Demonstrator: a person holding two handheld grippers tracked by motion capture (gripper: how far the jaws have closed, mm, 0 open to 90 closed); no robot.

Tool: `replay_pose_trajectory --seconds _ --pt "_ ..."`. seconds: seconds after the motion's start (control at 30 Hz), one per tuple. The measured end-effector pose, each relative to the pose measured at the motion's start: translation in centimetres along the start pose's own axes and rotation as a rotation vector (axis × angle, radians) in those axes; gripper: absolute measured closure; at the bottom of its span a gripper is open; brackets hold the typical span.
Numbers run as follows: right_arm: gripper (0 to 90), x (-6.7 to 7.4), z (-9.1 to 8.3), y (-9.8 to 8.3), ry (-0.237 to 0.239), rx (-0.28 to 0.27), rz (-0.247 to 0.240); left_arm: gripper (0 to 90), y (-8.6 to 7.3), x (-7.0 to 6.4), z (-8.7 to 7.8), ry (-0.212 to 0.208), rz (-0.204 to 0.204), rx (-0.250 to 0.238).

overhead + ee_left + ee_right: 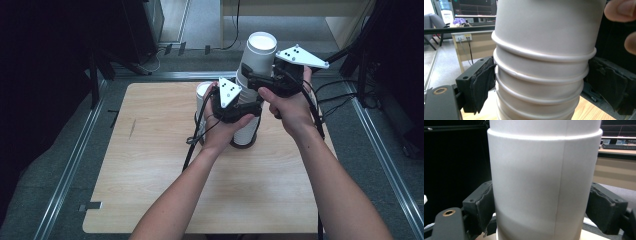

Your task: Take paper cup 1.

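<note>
A tall stack of white paper cups [248, 131] stands on the wooden table [150, 165], upside down, with rolled rims ringing its lower part [541, 75]. My left gripper [244, 108] is shut on the lower cups; in the left gripper view [541, 85] both dark pads [482, 82] sit against the ribbed stack. My right gripper [257, 80] is shut on the top cup [260, 50], higher up. In the right gripper view [541, 207] its pads [484, 205] press both sides of that cup's smooth wall [541, 182].
A second, shorter white cup stack [202, 90] stands just behind my left hand. The table's left and near parts are bare wood. Metal rails [75, 160] run along the floor on both sides, and dark equipment stands at the back left.
</note>
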State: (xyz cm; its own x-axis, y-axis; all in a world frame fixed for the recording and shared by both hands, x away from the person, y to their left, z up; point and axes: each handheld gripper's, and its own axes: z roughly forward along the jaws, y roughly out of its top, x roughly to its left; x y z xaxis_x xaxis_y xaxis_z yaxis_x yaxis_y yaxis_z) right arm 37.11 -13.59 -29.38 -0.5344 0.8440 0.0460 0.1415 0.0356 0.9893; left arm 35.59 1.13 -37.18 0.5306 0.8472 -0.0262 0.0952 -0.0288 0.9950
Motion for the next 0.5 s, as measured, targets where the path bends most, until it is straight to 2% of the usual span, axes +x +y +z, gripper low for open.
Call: replay_pose_trajectory --seconds 0.5 --pt "17.8 -0.04 -0.08 0.72 -0.010 -0.010 0.008 12.7 -0.11 -0.15 -0.12 0.008 0.031 -0.004"
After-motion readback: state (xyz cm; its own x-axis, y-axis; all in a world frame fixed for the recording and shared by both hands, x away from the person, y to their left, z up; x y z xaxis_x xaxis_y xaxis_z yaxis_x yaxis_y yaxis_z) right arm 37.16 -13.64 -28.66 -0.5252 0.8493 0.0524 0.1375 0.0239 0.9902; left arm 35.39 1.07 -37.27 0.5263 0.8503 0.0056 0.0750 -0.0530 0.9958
